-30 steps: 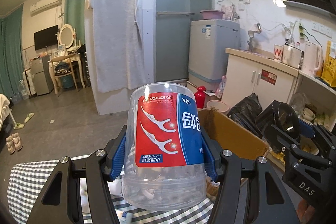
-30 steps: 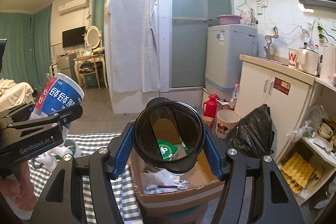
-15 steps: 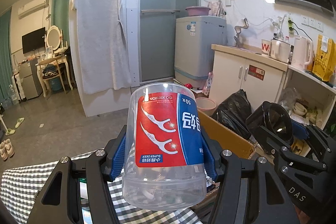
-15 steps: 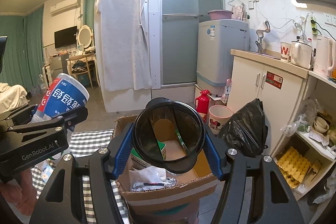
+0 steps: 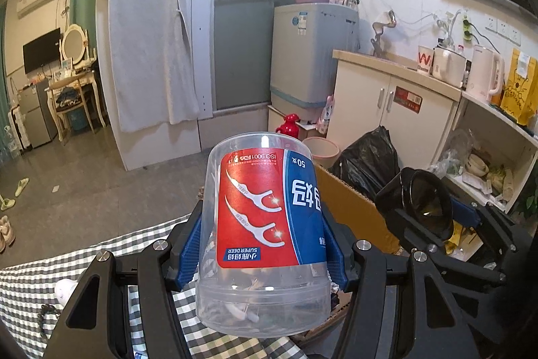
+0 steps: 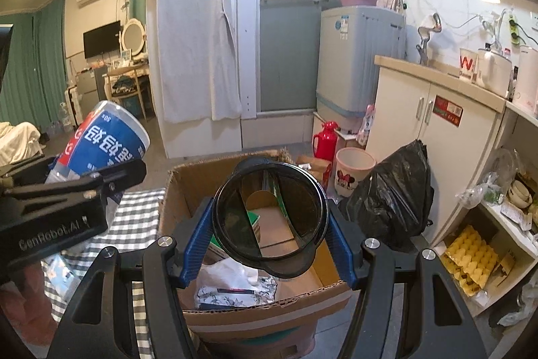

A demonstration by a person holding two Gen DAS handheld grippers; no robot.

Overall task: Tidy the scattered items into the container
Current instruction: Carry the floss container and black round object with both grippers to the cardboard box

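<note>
Box interior (paper, packets) from right wrist only

The left wrist view looks forward along its fingers from low over the checked bench, so close to the floss jar that it fills the centre, with the cardboard box just beyond at right. The right wrist view sits beside it to the right, tilted down over the same cardboard box, its fingers close around a dark round lid. The 2 views share the box, each other's tool, and the room behind: washing machine, white cabinet, black bag.
</note>
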